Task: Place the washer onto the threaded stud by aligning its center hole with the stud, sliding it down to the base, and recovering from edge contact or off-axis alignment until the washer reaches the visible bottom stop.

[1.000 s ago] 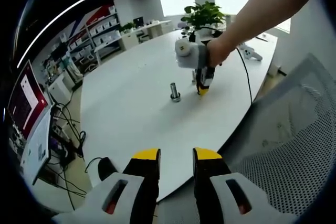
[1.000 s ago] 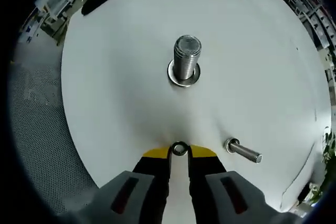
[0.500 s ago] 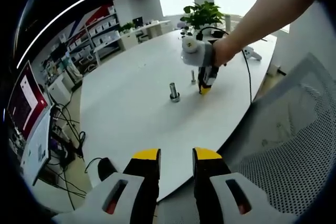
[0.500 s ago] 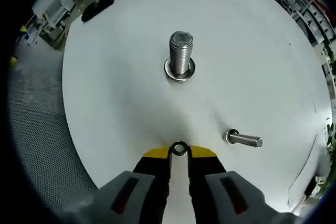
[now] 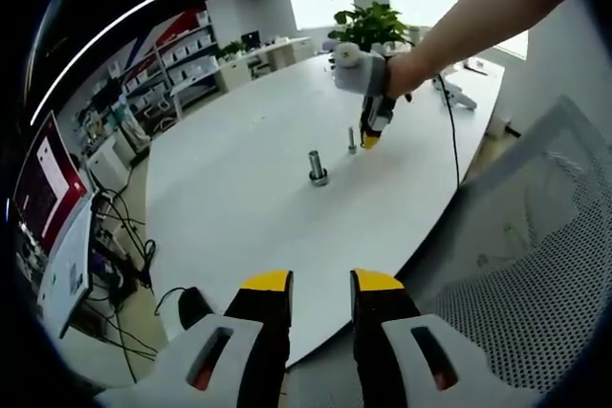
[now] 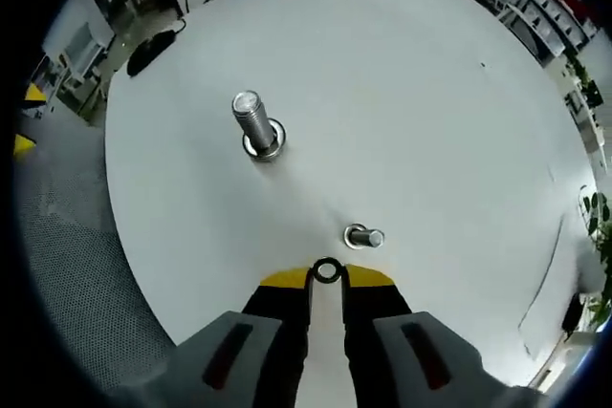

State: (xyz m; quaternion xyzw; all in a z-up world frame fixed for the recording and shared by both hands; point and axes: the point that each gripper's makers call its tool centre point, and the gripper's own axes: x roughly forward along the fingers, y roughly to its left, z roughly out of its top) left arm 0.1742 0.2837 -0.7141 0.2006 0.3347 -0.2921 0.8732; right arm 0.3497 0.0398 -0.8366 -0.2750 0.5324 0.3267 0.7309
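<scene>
In the left gripper view, shelving and a monitor point(image 5: 53, 207) stand at the far left, and cables point(image 5: 124, 236) trail on the floor beside the round white table point(image 5: 239, 226). A large threaded stud point(image 5: 316, 167) stands upright near the table's middle, with a smaller stud point(image 5: 352, 139) just beyond it to the right. The right gripper point(image 5: 370, 140) comes in from the upper right, held by a person's hand point(image 5: 402, 78), its tips pointing down close beside the smaller stud. A potted plant point(image 5: 368, 26) sits at the far edge of the table and a mesh chair back point(image 5: 535, 265) is at the right. The left gripper point(image 5: 320, 281) hangs over the table's near edge, its jaws apart with nothing between them.

The right gripper view looks almost straight down, and shows what the other cannot: the washer point(image 6: 327, 271). A dark mouse-like object point(image 6: 150, 48) lies at the table's upper left edge. The large stud leans toward the upper left in this view, its base flange on the table and its long axis rising toward the camera. The smaller stud is seen nearly end-on, just above and to the right of the jaw tips. The right gripper's jaws are closed tight on the washer, a small dark ring pinched at its lower edge, its face and centre hole toward the camera. The washer is apart from both studs, nearest the smaller one.
</scene>
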